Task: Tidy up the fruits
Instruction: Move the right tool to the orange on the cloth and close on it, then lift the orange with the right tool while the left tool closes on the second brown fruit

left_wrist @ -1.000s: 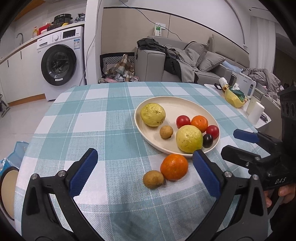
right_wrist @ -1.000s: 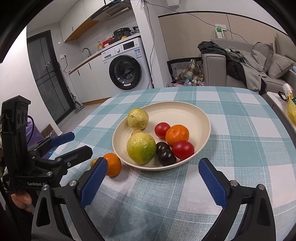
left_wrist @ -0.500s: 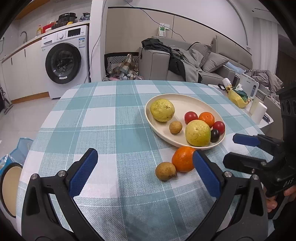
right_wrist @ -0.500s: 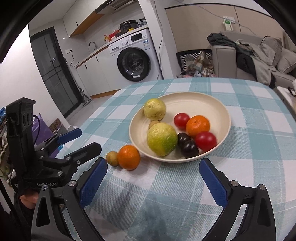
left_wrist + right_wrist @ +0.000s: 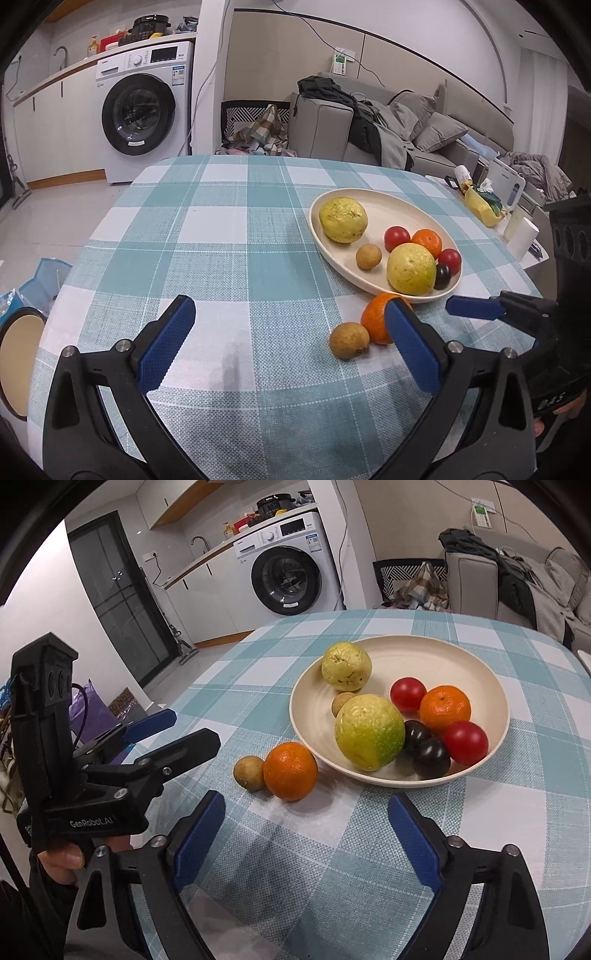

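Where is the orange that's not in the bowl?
The loose orange sits on the checked tablecloth, just outside the near-left rim of the bowl in the right wrist view, touching a small brown fruit on its left.

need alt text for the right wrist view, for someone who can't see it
A cream plate of fruit sits on a teal checked tablecloth, with an orange and a small brown fruit left outside it, touching each other. The right gripper, jaws closing on nothing, hangs just short of them; the left gripper reaches in beside it, open.

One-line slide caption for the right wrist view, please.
Round cream plate of mixed fruit on checked tablecloth; loose orange mandarin and small brown fruit beside it.
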Demonstrator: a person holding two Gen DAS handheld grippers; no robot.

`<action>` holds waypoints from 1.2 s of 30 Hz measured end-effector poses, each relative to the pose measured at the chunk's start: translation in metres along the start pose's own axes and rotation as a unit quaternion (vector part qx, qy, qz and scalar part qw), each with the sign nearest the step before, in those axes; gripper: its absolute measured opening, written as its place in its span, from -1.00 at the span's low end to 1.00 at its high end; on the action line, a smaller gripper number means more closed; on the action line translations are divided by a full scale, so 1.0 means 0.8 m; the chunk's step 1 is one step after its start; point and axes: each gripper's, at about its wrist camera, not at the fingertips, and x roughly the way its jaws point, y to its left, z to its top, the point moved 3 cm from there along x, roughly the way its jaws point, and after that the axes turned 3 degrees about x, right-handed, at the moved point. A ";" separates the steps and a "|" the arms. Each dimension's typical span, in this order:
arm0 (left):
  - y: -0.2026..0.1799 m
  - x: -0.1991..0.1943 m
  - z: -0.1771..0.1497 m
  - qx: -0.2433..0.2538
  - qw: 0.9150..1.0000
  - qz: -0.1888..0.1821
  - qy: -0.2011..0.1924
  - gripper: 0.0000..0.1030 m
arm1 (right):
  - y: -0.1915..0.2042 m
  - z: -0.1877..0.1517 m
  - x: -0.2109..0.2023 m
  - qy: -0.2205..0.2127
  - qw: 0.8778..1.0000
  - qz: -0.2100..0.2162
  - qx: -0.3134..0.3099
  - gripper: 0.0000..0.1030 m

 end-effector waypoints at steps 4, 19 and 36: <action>0.004 0.000 -0.001 -0.010 1.000 -0.003 0.001 0.97 | 0.003 0.003 0.014 0.015 1.000 -0.001 0.004 0.47; 0.002 -0.001 -0.002 -0.007 1.000 -0.004 0.000 0.97 | 0.015 0.010 0.042 0.025 1.000 -0.008 -0.005 -0.22; 0.001 0.001 -0.003 -0.007 1.000 -0.004 0.004 0.97 | 0.015 0.007 0.023 0.006 1.000 -0.009 -0.009 -0.28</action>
